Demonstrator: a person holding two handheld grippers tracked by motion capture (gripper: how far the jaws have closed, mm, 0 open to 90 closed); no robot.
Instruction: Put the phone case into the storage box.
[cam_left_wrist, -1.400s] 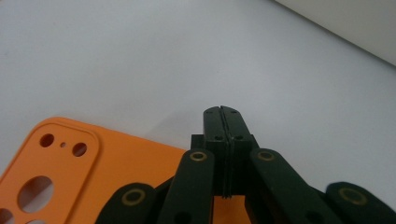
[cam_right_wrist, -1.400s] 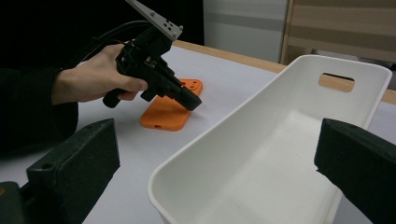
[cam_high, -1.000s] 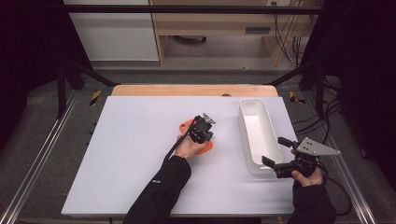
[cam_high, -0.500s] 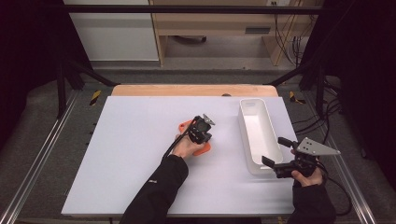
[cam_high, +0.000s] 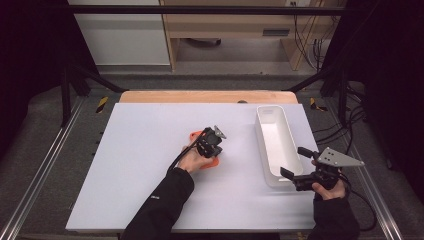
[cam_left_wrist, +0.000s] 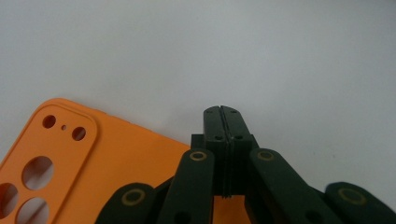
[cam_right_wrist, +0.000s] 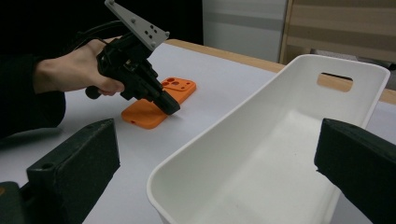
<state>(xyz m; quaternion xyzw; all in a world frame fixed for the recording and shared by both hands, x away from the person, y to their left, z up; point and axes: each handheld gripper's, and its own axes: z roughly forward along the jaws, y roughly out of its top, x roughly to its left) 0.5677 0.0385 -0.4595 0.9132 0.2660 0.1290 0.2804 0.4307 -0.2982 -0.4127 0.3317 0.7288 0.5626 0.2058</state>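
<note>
No readable writing anywhere: the orange phone case (cam_left_wrist: 107, 172) is plain, with a raised camera panel of round cut-outs at one end. It lies flat on the pale lavender-grey bench (cam_high: 140, 165), near the middle, at about nine o'clock from the white tray (cam_high: 278, 145). The left gripper (cam_high: 212, 140) is down on it, jaws pressed fully together; in the left gripper view the closed tips rest just over the case's edge, with nothing between them. The right gripper (cam_high: 292, 175) hovers at the tray's near end, around six o'clock of it, jaws spread wide apart and holding nothing; in the right gripper view they frame the tray's white wall (cam_right_wrist: 243, 116) and its oval handle slot. A wooden strip edges the bench at twelve o'clock, with pale wooden furniture, dark curtains and cables behind, and metal rails down both sides. Against the frame a second ago, the left hand has nudged slightly toward five o'clock over the case; the right hand, case and tray sit where they were.
</note>
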